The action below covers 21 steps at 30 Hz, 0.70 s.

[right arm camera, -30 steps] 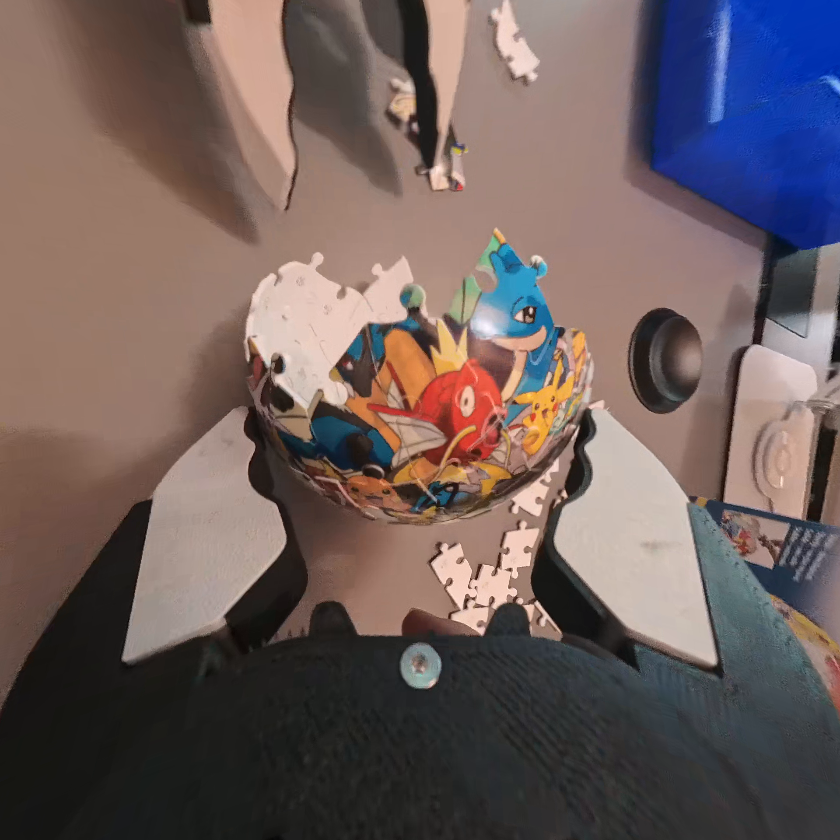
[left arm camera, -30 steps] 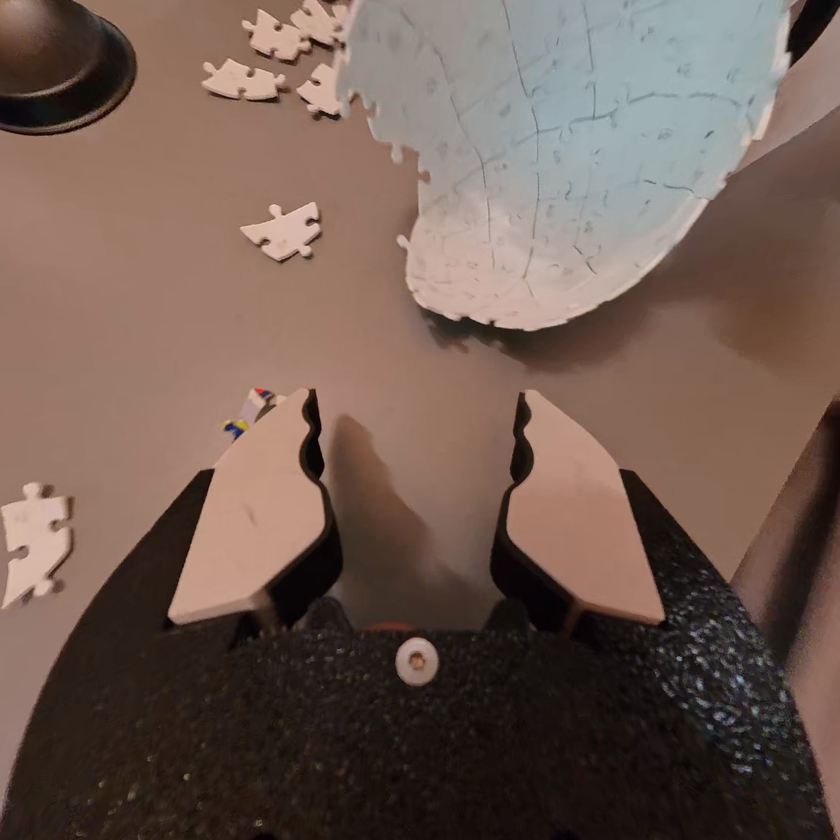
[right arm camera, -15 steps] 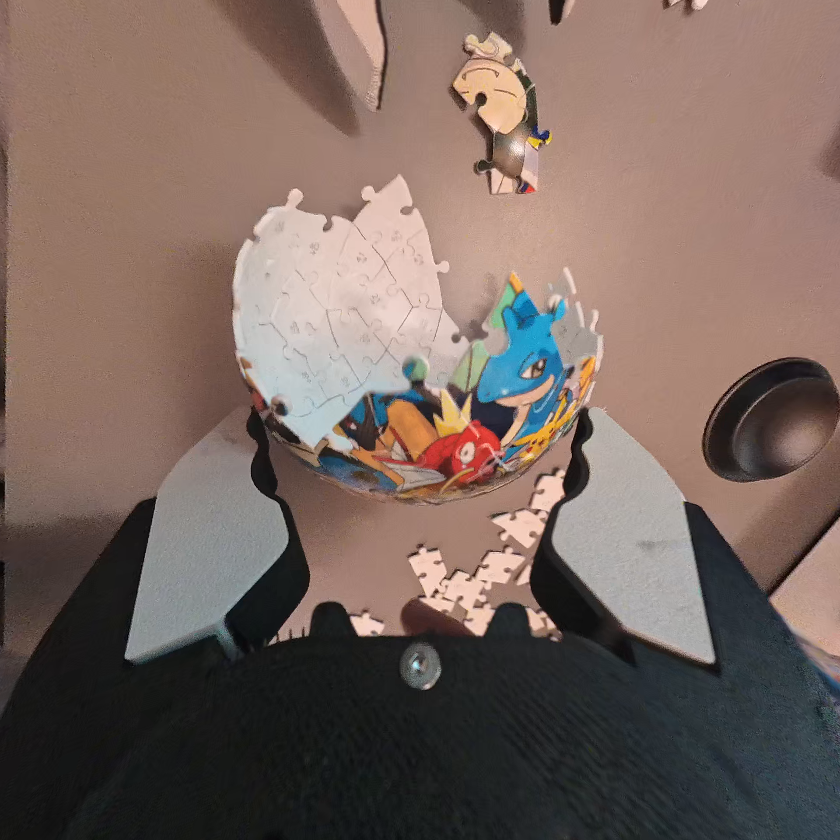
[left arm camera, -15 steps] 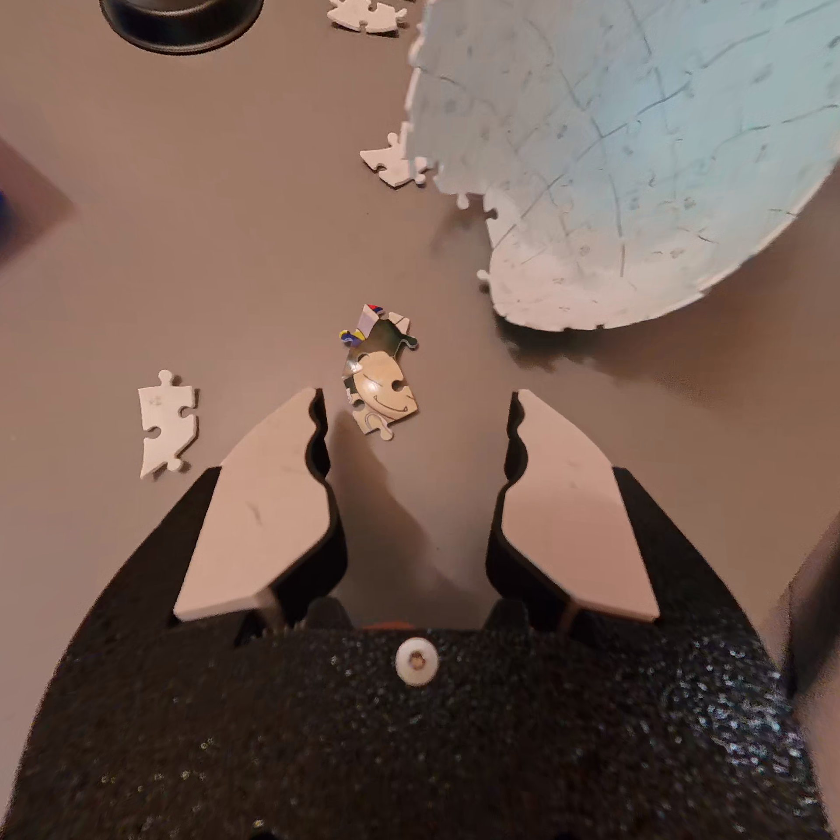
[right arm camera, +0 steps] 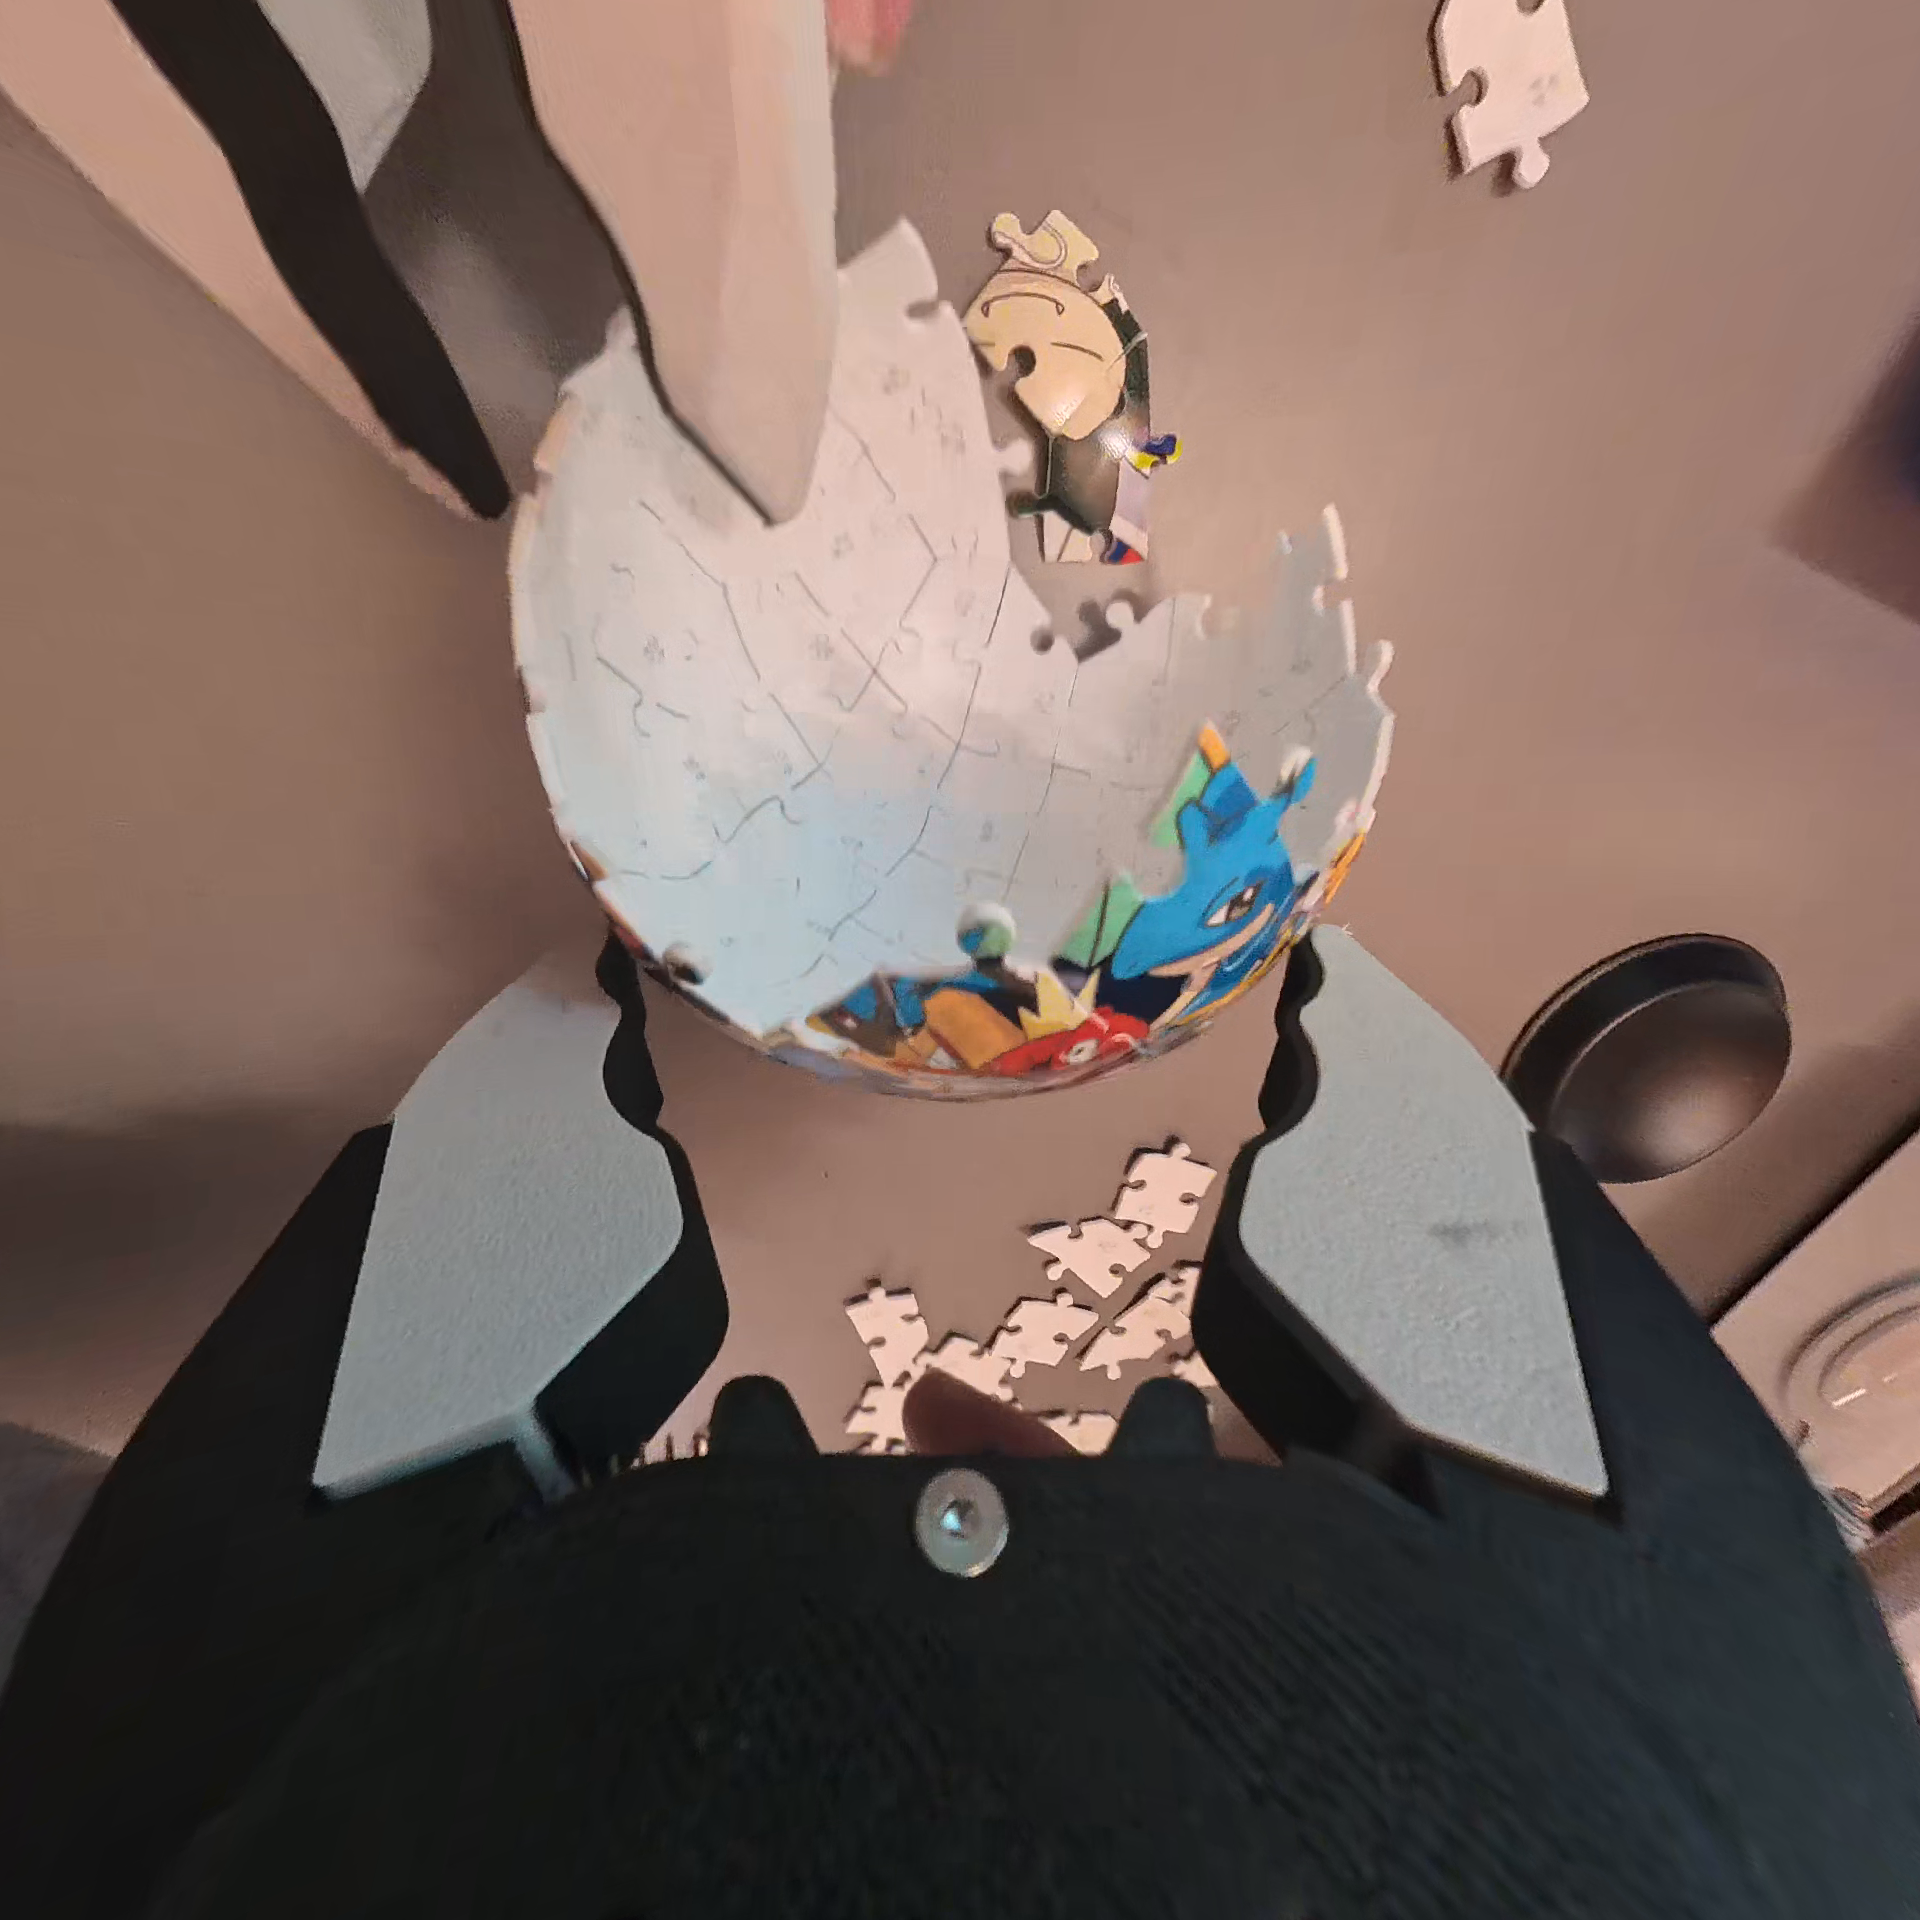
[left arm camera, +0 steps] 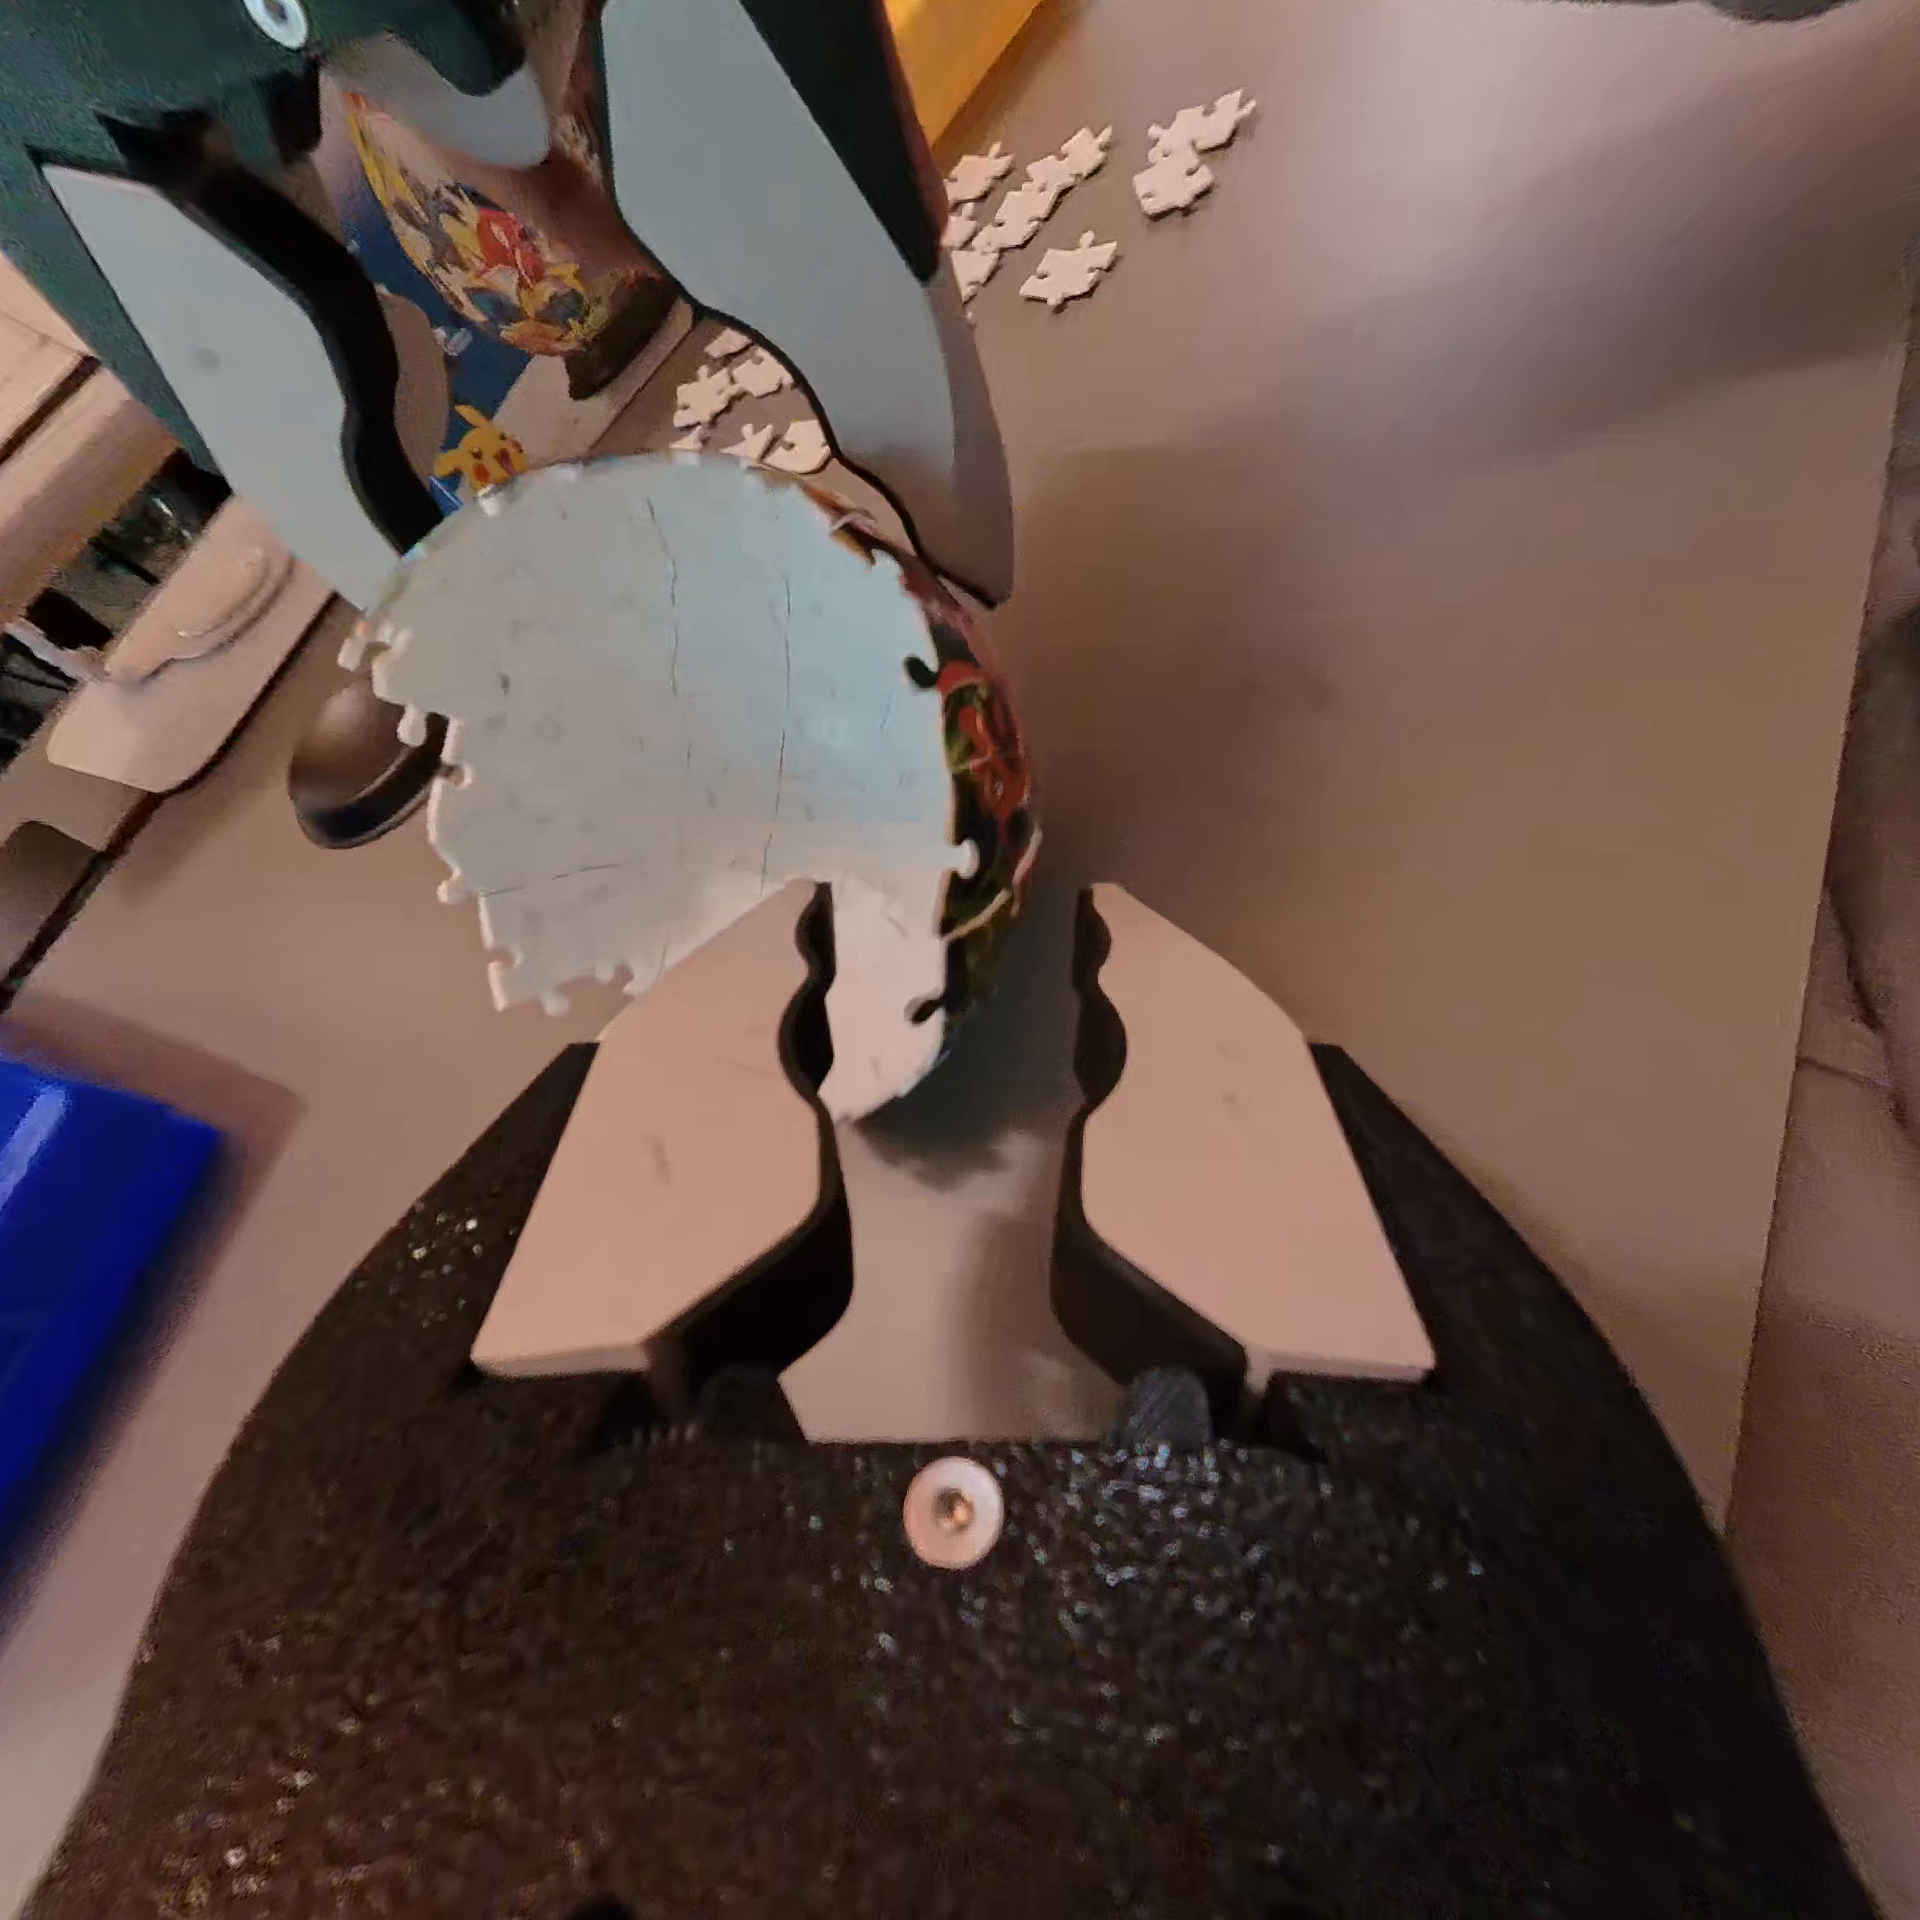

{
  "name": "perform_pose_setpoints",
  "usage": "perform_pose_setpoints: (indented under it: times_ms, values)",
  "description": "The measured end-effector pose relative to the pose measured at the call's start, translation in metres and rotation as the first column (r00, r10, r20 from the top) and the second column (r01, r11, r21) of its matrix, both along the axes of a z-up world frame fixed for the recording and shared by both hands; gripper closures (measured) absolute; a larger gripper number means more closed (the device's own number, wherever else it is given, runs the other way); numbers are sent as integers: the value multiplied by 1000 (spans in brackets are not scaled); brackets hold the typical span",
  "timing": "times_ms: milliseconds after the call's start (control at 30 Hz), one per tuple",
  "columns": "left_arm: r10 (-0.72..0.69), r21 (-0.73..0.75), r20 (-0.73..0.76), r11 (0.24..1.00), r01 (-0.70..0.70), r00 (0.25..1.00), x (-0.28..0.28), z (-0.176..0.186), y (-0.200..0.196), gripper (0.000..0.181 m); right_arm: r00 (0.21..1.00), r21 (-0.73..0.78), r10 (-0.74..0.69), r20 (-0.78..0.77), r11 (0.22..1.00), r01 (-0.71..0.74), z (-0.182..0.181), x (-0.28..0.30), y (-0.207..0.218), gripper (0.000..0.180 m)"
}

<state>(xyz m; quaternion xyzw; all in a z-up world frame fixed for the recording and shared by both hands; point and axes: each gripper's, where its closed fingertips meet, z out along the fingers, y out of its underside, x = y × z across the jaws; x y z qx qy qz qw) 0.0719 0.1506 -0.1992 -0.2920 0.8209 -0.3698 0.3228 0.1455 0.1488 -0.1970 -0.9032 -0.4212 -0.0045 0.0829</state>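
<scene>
Left wrist view: the left gripper [left arm camera: 951, 914], jaws parted, had advanced from the bare table to straddle the rim of the half-built cartoon-printed puzzle-sphere shell [left arm camera: 686, 717].

Right wrist view: the right gripper [right arm camera: 961, 966] clasped that shell [right arm camera: 831, 727] above the grey table [right arm camera: 260, 727]; a printed piece cluster [right arm camera: 1081, 384] lay just beyond.

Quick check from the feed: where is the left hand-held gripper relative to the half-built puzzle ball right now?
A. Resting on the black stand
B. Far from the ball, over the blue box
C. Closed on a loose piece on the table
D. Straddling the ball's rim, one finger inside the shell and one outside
D: the left hand-held gripper is open across the puzzle ball's rim; in the right wrist view one finger overlaps the white inner shell and the other stays outside.
</scene>
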Motion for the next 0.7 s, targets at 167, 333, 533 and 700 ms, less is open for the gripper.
perform_pose_setpoints:
  times_ms: [167,333,533,700]
  values:
    - [-36,-39,-33,999,35,999,8,1,-10,155,1000,17,-2,-8,1000,3,-2,-1,1,68]
    - [-79,-123,-167,991,58,983,9,-5,-15,168,999,59,-16,-43,998,19,1,-2,3,76]
    - [-63,-252,-206,968,9,977,15,3,-11,178,969,173,-83,-234,977,125,5,-6,-1,78]
    - [-17,-518,-128,854,-52,992,21,25,4,178,904,566,-122,-410,743,357,27,12,21,65]
